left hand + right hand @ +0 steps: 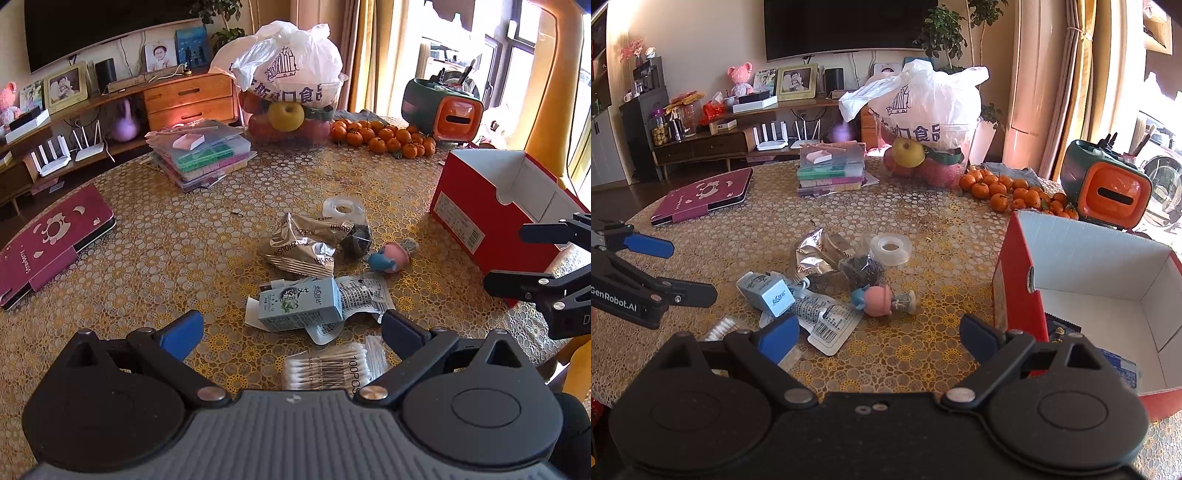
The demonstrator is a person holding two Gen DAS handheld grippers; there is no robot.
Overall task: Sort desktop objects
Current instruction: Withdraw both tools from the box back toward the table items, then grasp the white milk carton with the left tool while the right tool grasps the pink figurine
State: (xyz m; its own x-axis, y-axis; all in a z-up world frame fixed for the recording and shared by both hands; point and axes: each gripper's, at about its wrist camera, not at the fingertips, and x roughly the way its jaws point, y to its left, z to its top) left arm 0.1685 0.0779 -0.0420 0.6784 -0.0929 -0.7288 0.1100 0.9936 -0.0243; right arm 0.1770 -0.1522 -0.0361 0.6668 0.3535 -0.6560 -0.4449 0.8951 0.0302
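A heap of small items lies mid-table: silver foil packets, a roll of clear tape, a dark mesh pouch, a pink-and-blue figurine, a light blue carton on a printed sachet, and a cotton swab pack. My left gripper hovers open just short of the carton and above the swabs. My right gripper is open and empty, near the figurine, beside a red open box holding a few packets.
Stacked plastic cases, a maroon tablet case, a fruit bowl under a white bag, several tangerines and a green-orange holder ring the far table. A TV cabinet stands behind.
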